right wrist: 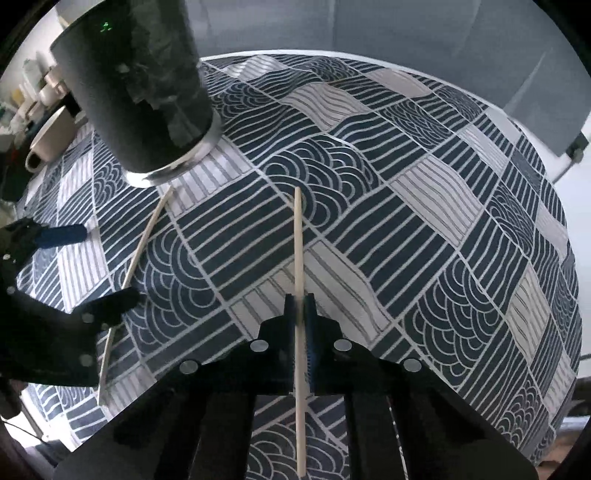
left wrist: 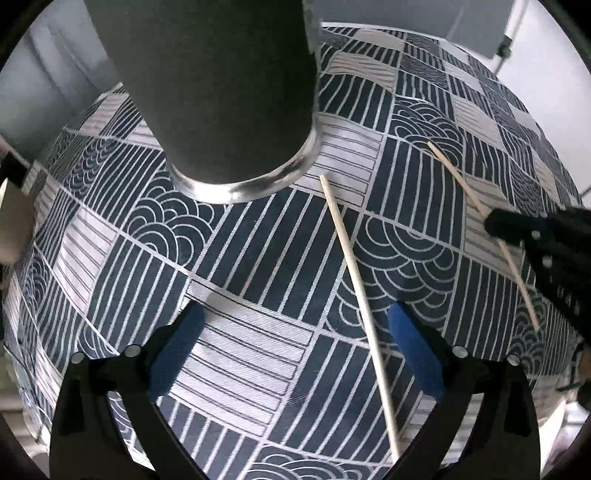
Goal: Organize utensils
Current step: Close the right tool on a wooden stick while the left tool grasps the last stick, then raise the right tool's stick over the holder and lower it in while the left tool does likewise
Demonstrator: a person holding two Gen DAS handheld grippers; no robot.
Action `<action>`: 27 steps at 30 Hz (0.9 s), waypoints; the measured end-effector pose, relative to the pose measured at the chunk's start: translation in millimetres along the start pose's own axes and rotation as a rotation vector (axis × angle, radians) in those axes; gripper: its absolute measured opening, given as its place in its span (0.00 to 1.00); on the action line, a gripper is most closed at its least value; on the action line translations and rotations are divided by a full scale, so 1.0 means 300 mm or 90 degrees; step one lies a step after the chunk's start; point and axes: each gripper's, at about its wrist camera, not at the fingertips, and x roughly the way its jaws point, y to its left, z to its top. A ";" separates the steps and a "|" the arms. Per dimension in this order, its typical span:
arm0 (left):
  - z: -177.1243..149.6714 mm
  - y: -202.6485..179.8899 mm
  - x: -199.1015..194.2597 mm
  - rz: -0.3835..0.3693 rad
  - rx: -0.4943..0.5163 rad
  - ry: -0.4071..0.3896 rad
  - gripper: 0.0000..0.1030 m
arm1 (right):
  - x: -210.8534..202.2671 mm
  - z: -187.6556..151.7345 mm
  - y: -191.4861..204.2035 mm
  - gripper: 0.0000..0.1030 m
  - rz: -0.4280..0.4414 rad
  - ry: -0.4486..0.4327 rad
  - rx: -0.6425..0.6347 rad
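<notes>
A tall dark cup with a clear glass base stands on the patterned tablecloth; it also shows in the right wrist view. One wooden chopstick lies on the cloth just inside the right finger of my open left gripper; it also shows in the right wrist view. My right gripper is shut on a second chopstick, which points toward the cup. In the left wrist view that chopstick passes through the right gripper at the right edge.
A white mug and several small items stand at the far left edge in the right wrist view. The cloth-covered table ends at a pale wall and a grey panel behind.
</notes>
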 end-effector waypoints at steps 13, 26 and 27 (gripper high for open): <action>0.000 0.216 -0.037 -0.059 -0.088 0.052 0.09 | 0.005 0.028 -0.116 0.04 0.059 0.022 0.111; 0.033 0.431 -0.192 -0.079 -0.178 0.008 0.05 | -0.118 0.165 -0.214 0.04 0.090 -0.059 0.170; 0.048 0.441 -0.211 -0.080 -0.185 -0.001 0.05 | -0.132 0.177 -0.210 0.04 0.093 -0.066 0.168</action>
